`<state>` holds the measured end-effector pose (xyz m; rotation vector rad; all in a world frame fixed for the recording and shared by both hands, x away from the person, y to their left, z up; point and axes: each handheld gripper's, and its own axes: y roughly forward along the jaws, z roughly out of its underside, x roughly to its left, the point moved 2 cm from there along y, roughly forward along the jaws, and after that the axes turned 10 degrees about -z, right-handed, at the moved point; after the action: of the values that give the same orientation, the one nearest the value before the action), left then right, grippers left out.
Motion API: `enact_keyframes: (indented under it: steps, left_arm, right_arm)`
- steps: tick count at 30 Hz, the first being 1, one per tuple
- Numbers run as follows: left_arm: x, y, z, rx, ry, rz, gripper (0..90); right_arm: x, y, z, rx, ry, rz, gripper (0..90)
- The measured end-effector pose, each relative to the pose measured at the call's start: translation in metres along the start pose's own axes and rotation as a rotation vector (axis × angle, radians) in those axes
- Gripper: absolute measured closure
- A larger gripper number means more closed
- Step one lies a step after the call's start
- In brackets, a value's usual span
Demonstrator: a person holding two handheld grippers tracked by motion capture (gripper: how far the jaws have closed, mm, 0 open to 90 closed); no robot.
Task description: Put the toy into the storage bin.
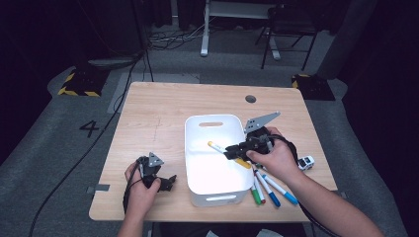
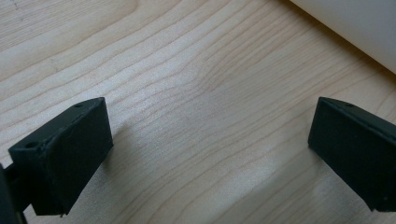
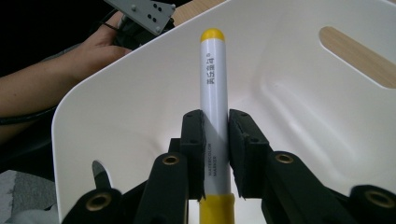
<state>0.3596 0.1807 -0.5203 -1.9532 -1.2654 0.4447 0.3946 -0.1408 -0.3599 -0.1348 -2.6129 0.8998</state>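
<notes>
Light wooden table: white bin at centre; three markers just right; small toy car near right edge.

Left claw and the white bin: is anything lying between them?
Nothing: the high view shows bare table between the left claw and the white bin.
</notes>
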Motion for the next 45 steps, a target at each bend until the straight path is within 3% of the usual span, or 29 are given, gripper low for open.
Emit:
enact_keyframes:
  steps: [30, 45]
  left_arm:
    - [0.0, 0.0, 0.0, 0.001, -0.001, 0.002, 0.0]
    - [0.0, 0.0, 0.0, 0.002, -0.003, 0.003, 0.0]
  right_arm:
    - [0.011, 0.023, 0.02, 0.133, -0.039, -0.024, 76.7]
    - [0.025, 0.033, 0.022, 0.274, -0.081, 0.001, 76.7]
